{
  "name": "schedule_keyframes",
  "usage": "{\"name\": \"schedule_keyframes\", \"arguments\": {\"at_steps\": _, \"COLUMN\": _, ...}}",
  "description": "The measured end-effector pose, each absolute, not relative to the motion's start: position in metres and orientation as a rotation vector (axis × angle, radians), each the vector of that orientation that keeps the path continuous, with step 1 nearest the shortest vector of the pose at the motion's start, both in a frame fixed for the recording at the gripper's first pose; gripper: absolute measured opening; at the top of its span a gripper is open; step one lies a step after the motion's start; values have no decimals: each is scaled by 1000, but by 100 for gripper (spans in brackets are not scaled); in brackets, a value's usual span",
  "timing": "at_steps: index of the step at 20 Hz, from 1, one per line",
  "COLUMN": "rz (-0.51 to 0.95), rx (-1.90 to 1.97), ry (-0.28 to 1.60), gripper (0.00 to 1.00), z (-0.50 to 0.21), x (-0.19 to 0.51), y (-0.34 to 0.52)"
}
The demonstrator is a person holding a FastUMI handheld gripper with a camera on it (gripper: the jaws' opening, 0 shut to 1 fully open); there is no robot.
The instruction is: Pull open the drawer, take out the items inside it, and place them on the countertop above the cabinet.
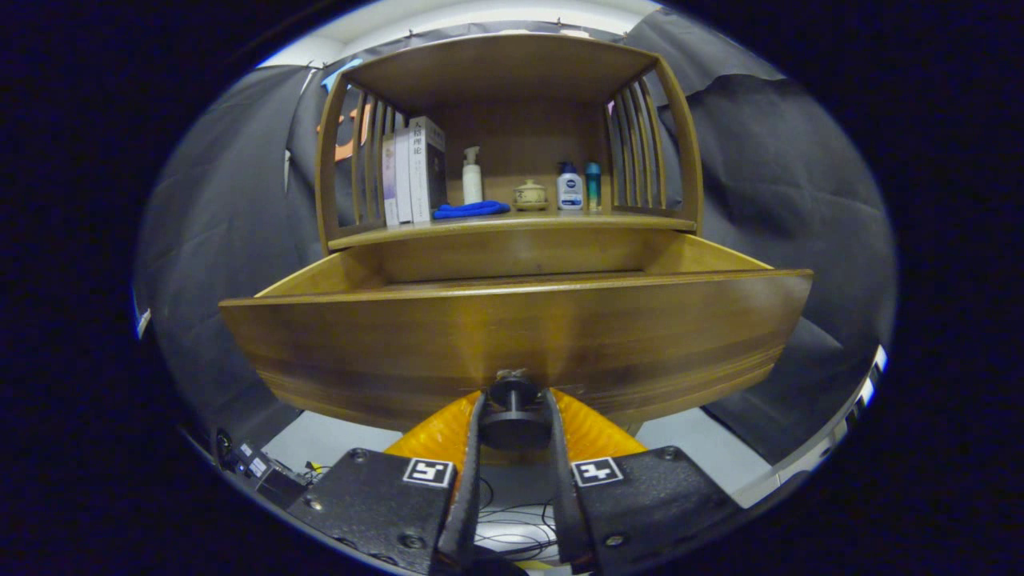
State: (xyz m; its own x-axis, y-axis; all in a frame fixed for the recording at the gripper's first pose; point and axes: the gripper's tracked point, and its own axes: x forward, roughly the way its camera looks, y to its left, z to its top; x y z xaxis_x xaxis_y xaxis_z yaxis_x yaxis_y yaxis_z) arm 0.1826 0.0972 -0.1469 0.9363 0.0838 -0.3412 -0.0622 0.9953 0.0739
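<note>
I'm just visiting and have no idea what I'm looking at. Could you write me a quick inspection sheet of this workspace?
Surface: wooden countertop above the drawer, under an open shelf frame with slatted sides.
Job's things: drawer pulled open; its inside is hidden behind the front panel. Dark round knob on the drawer front.
Clutter: on the countertop stand books, a white pump bottle, a blue cloth, a small lidded jar, a white-and-blue bottle and a teal bottle.
Grippers: gripper shut on the knob, one finger each side.
Cables: loose cables on the floor beneath the fingers.
Surroundings: black cloth wall, grey floor.
</note>
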Motion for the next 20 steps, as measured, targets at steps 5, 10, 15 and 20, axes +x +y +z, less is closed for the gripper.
{"name": "schedule_keyframes", "arguments": {"at_steps": 5, "rz": 69, "rx": 108, "ry": 340, "gripper": 93, "z": -111, "x": 153, "y": 69}}
{"name": "schedule_keyframes", "arguments": {"at_steps": 10, "rz": 30, "rx": 93, "ry": 206, "gripper": 98, "z": -29, "x": 151, "y": 38}}
{"name": "schedule_keyframes", "arguments": {"at_steps": 15, "rz": 15, "rx": 110, "ry": 160, "gripper": 99, "z": 35, "x": 179, "y": 30}}
{"name": "schedule_keyframes", "arguments": {"at_steps": 20, "rz": 64, "rx": 87, "ry": 195, "gripper": 99, "z": 74, "x": 223, "y": 53}}
